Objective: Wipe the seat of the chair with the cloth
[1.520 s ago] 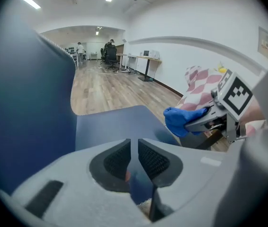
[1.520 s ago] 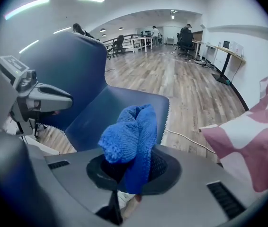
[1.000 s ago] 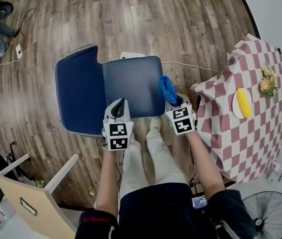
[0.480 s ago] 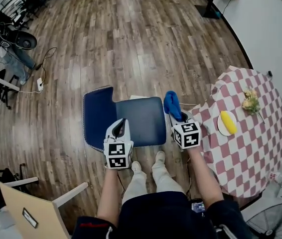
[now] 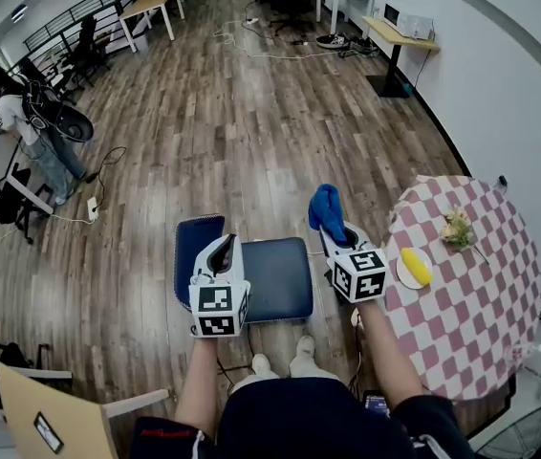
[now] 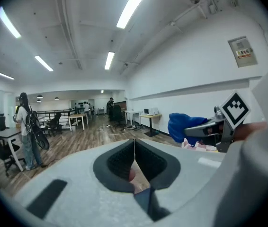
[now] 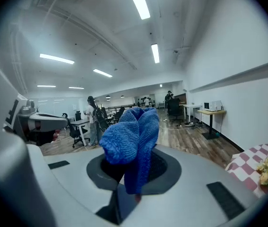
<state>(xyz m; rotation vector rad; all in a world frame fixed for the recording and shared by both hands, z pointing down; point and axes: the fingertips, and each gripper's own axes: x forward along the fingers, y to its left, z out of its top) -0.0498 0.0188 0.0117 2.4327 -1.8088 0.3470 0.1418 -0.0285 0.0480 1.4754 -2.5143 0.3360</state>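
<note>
- Blue padded chair (image 5: 275,280) stands on the wood floor below my two grippers, and nothing touches its seat. I judge that the wiping is either paused between strokes or over; the seat shows no dirt, so I cannot tell which.
- Checked table (image 5: 471,304) at my right plays no part.
- My right gripper (image 5: 334,229) is clamped on the blue cloth (image 5: 327,208) and holds it up over the seat's right edge, pointing out across the room. If more wiping is needed, the next move calls for tipping this gripper down and pressing the cloth flat on the seat.
- My left gripper (image 6: 134,161) has its jaws closed together with nothing between them. It hangs over the seat's front left part.
- The cloth is bunched and drapes over the right jaws, hiding the pads.
- Neither gripper view shows the chair, and the seat hides its legs in the head view.
</note>
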